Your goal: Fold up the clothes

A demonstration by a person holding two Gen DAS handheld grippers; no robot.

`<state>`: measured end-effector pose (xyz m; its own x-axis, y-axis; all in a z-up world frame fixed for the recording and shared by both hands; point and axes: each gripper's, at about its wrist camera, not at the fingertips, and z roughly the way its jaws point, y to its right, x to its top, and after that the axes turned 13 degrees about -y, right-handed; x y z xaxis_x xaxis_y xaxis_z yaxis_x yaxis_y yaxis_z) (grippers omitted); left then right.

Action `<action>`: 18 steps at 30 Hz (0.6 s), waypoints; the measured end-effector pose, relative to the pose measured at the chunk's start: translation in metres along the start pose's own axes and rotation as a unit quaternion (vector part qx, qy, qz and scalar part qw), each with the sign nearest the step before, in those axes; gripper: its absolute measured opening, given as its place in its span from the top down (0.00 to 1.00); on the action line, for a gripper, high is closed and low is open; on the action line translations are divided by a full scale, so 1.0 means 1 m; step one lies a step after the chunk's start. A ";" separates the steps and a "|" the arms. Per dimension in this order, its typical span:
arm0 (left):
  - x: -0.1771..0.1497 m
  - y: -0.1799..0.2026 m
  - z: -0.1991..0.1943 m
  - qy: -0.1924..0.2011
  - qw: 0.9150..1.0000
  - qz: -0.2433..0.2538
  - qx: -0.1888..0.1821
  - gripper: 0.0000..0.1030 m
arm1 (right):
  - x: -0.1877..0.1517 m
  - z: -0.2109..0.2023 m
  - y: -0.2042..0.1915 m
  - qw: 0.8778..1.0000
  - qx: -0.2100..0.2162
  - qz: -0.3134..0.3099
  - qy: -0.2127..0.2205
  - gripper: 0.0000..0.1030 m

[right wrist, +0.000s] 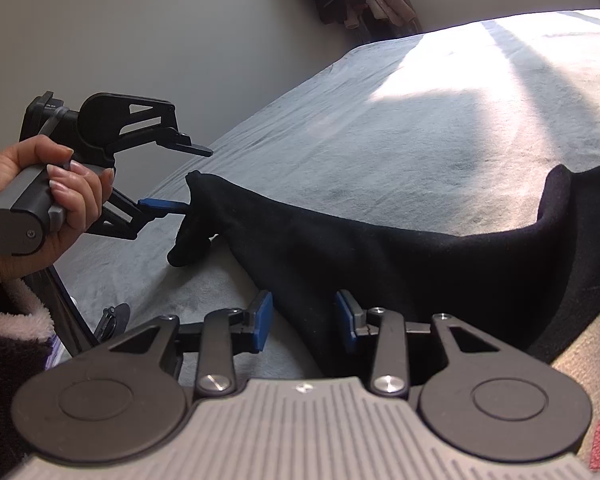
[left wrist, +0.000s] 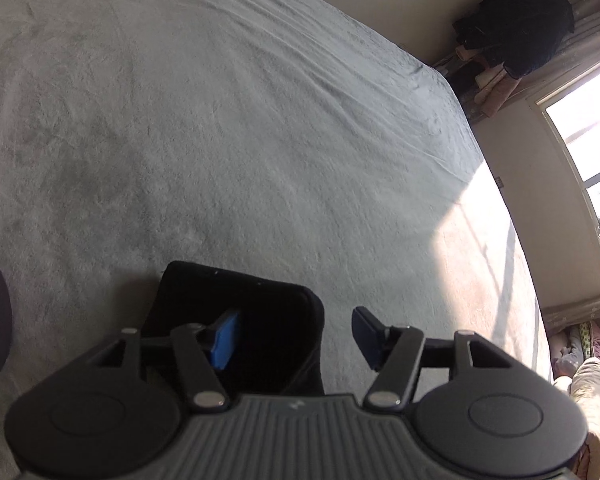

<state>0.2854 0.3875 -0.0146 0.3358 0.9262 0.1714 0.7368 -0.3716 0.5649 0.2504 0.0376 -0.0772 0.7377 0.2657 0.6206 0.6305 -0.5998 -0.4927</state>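
Note:
A black garment (right wrist: pixel 380 256) lies stretched across the grey bed sheet (right wrist: pixel 380 140), running from a limp end at the left (right wrist: pixel 198 200) to the frame's right edge. My right gripper (right wrist: pixel 304 322) stands open low over the bed, with the garment's near edge lying between its blue pads (right wrist: pixel 262 322). A hand (right wrist: pixel 60 196) holds my left gripper (right wrist: pixel 186 176), also open, its lower blue finger touching the garment's raised end. In the left wrist view that end is a black fold (left wrist: pixel 268 312) partly inside my open left gripper (left wrist: pixel 296 336), beside the left pad (left wrist: pixel 224 338).
The grey sheet (left wrist: pixel 220 140) spreads wide ahead, with a sunlit patch (right wrist: pixel 480 60) toward the window (left wrist: pixel 588 152). A heap of dark clothes (left wrist: pixel 516 28) sits in the far corner. Light bedding (left wrist: pixel 588 384) lies past the bed's right edge. A plain wall (right wrist: pixel 140 20) borders the bed.

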 end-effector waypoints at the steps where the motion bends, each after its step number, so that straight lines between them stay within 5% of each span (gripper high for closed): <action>1: 0.004 -0.004 0.006 -0.006 1.000 -0.014 0.009 0.43 | 0.000 0.000 0.000 1.000 0.000 0.001 0.000 0.61; 7: 0.006 -0.014 0.023 -0.006 0.999 -0.032 0.019 0.88 | 0.000 0.000 0.000 1.000 0.002 0.004 0.001 0.61; 12: -0.012 -0.006 0.015 0.056 0.997 0.035 0.036 0.92 | 0.000 0.000 0.001 1.000 0.004 0.005 0.001 0.61; 18: -0.033 0.004 0.006 0.130 0.983 0.115 0.057 0.90 | -0.001 0.001 0.001 1.000 0.003 0.005 0.002 0.61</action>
<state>0.2806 0.3546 -0.0231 0.3505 0.7968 0.4922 0.7248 -0.5636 0.3963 0.2505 0.0375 -0.0793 0.7428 0.2575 0.6180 0.6251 -0.5971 -0.5026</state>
